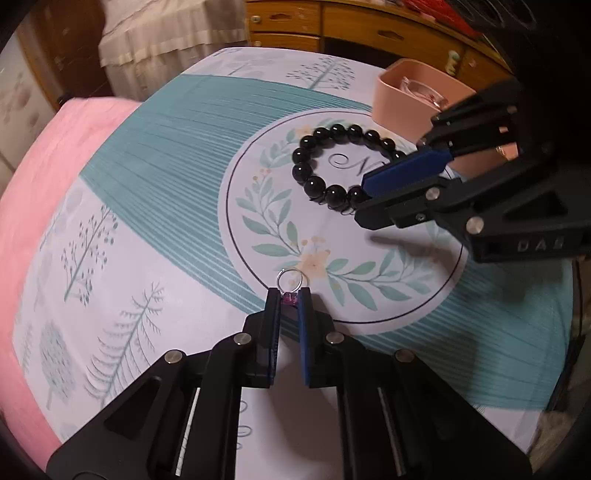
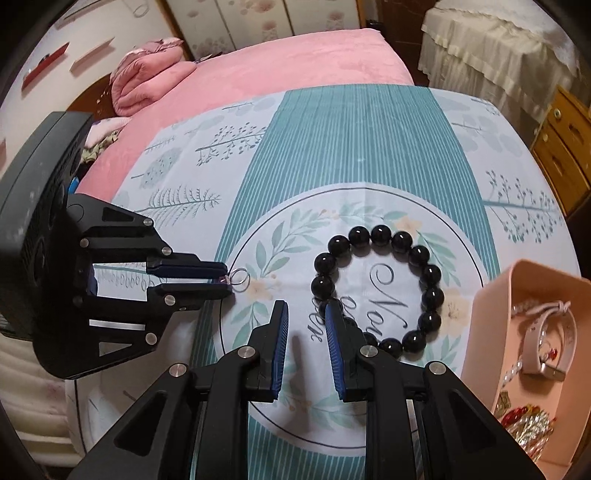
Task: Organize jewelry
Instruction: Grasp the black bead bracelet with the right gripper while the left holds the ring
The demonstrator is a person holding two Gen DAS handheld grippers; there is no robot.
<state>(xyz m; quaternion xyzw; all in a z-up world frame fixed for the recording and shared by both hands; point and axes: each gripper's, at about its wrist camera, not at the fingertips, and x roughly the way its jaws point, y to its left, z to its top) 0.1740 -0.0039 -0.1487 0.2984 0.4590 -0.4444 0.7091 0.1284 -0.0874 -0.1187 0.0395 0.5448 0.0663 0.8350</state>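
Left tool pinching ring — stone half-hidden, bracelet part-covered.

The bead bracelet is glossy black, each bead smooth and mirror-like. The ring is thin shiny metal with a purple stone. The printed cloth looks matt and smooth. The pink tray is matt plastic. The drawers are varnished wood.
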